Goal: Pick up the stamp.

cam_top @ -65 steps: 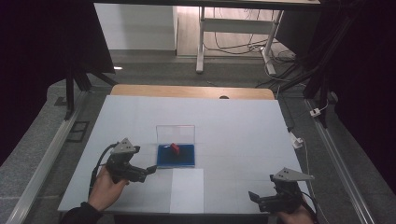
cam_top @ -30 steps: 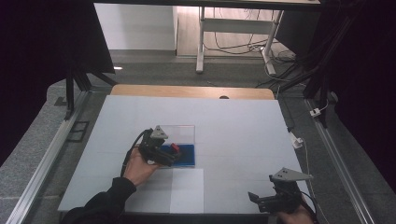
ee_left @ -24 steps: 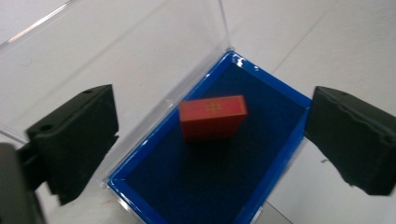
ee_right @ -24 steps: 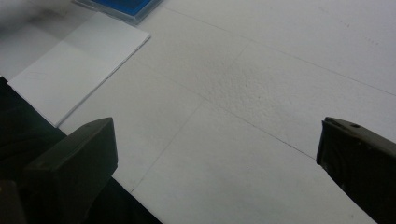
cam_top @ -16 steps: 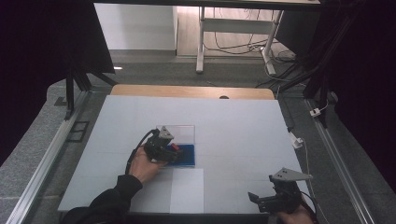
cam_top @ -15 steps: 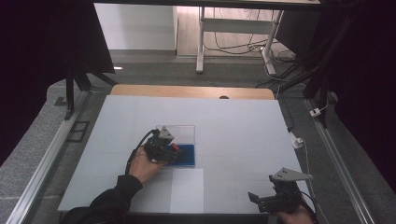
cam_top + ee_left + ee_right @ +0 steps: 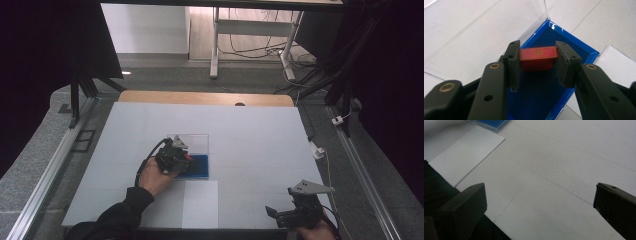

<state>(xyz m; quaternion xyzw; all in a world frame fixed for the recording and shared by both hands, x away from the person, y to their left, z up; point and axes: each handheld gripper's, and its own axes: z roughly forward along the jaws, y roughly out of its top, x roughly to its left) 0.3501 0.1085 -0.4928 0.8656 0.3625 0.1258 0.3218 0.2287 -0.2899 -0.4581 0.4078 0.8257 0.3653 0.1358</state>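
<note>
A small red block point(image 7: 537, 53) with a gold mark on top sits over the blue tray point(image 7: 541, 100) of a clear case. My left gripper point(image 7: 538, 51) has just been closing and is shut on the block, one pad against each end. In the high view the left gripper point(image 7: 182, 159) is at the left end of the blue tray point(image 7: 200, 166), with the clear lid point(image 7: 196, 142) standing open behind it. My right gripper point(image 7: 280, 214) rests near the table's front right edge, and its jaws point(image 7: 540, 202) stand wide open with nothing between them.
A white sheet point(image 7: 200, 202) lies flat just in front of the blue tray, also seen as the white sheet point(image 7: 466, 157) in the right gripper view. The white table top point(image 7: 250, 135) ends at a wooden strip at the back. Metal rails run along both sides.
The left hand came from the table's left front to the case and settled over the blue tray. Its jaws closed onto the red block. The right gripper stayed put.
</note>
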